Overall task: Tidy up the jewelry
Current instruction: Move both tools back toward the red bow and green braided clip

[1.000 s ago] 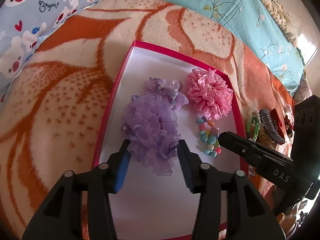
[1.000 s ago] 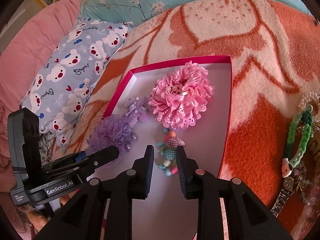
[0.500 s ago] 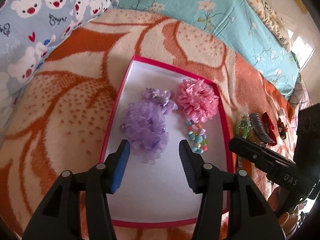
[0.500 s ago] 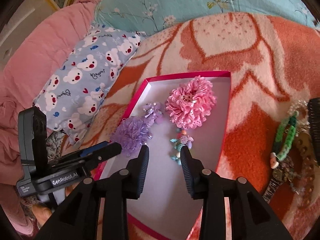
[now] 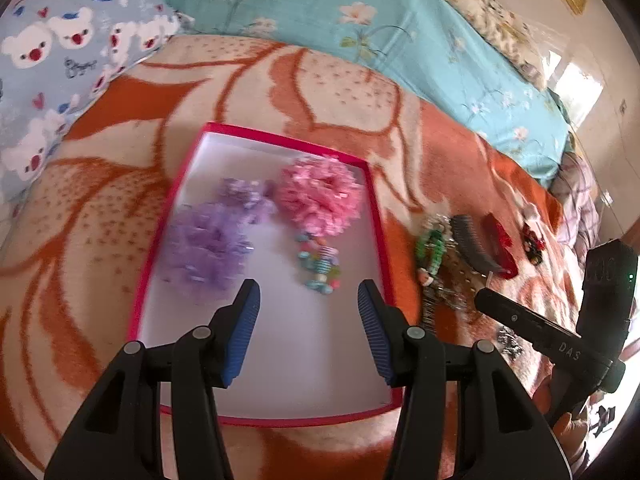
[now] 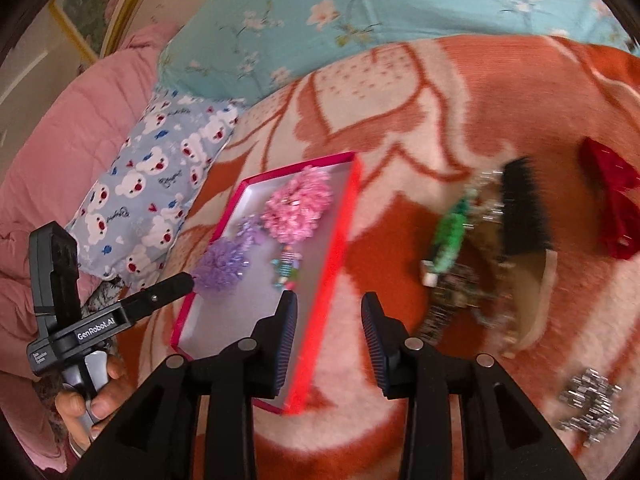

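A red-rimmed box with a white floor lies on the blanket. In it are a large purple scrunchie, a small purple one, a pink scrunchie and a beaded bracelet. My left gripper hovers open over the box's near half with nothing between its fingers. My right gripper is open and empty above the blanket, just right of the box's right rim. To its right lie a green bracelet, a black comb clip and a red clip.
A watch and a silver bracelet lie on the orange-and-cream blanket near the pile. A bear-print pillow and a teal floral quilt border the far side. A person's hand holds the left gripper.
Both grippers drew back and up from the box. The purple scrunchie no longer sits between my left fingers. My right gripper widened and swung right, off the beaded bracelet to beyond the rim.
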